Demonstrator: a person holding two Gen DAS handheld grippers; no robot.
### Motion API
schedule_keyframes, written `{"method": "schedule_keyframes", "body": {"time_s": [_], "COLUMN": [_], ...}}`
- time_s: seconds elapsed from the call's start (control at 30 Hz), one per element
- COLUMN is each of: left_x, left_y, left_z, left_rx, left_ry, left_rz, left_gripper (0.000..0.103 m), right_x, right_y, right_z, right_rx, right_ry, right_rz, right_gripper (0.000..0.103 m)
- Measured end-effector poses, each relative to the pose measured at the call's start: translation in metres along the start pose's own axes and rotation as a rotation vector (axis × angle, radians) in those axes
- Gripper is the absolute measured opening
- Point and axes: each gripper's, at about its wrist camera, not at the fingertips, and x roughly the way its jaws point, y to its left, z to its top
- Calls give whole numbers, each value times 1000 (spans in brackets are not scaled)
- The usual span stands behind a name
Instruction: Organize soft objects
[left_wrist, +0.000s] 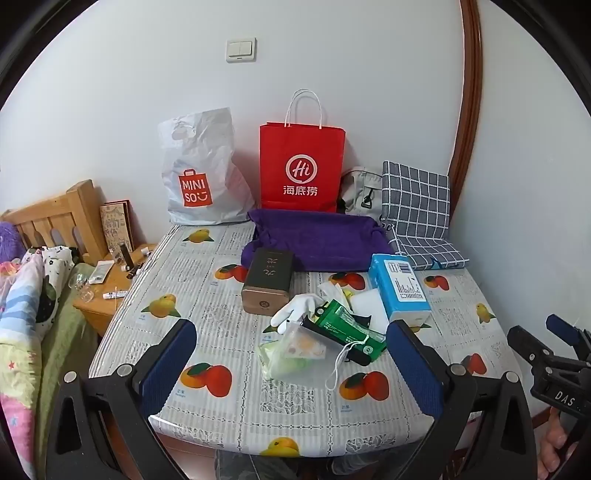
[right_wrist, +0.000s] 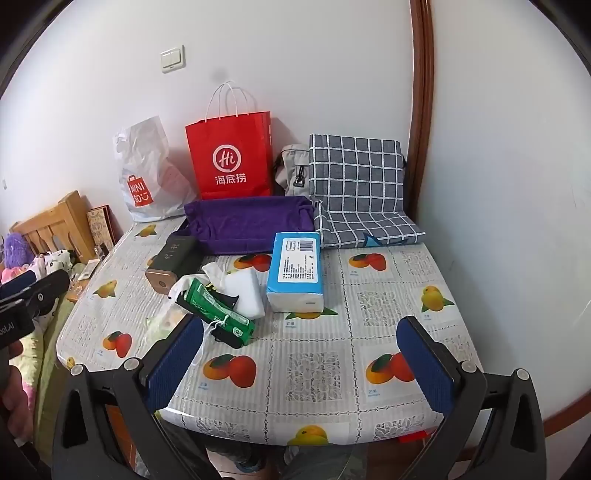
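Observation:
A pile of small items lies mid-table: a white glove (left_wrist: 295, 308), a green packet (left_wrist: 345, 326) (right_wrist: 218, 308), a clear mesh pouch (left_wrist: 295, 354), a white sponge (right_wrist: 245, 291) and a blue tissue pack (left_wrist: 400, 290) (right_wrist: 297, 271). A purple fabric tray (left_wrist: 317, 238) (right_wrist: 247, 223) stands open behind them. My left gripper (left_wrist: 291, 369) is open and empty at the near edge, in front of the pile. My right gripper (right_wrist: 301, 363) is open and empty, right of the pile.
A dark tin box (left_wrist: 267, 278) lies left of the tray. A red paper bag (left_wrist: 301, 166), a white Miniso bag (left_wrist: 201, 173), a grey bag (left_wrist: 364, 194) and a checked cushion (left_wrist: 417, 210) stand along the wall. A wooden nightstand (left_wrist: 107, 291) and bed are at left.

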Motion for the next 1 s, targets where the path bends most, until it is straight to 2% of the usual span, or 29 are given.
{"method": "schedule_keyframes", "body": {"time_s": [0.17, 1.0], "left_x": [-2, -6], "left_y": [-7, -4], "left_z": [2, 8], "left_rx": [39, 36], "left_ry": [10, -2], "left_rz": [10, 14], "left_gripper": [103, 103], "right_x": [-3, -10], "right_y": [-2, -2], "right_z": [-2, 2], "right_rx": [15, 29], "right_ry": [-4, -34], "right_rz": [10, 13], "right_gripper": [103, 103]}}
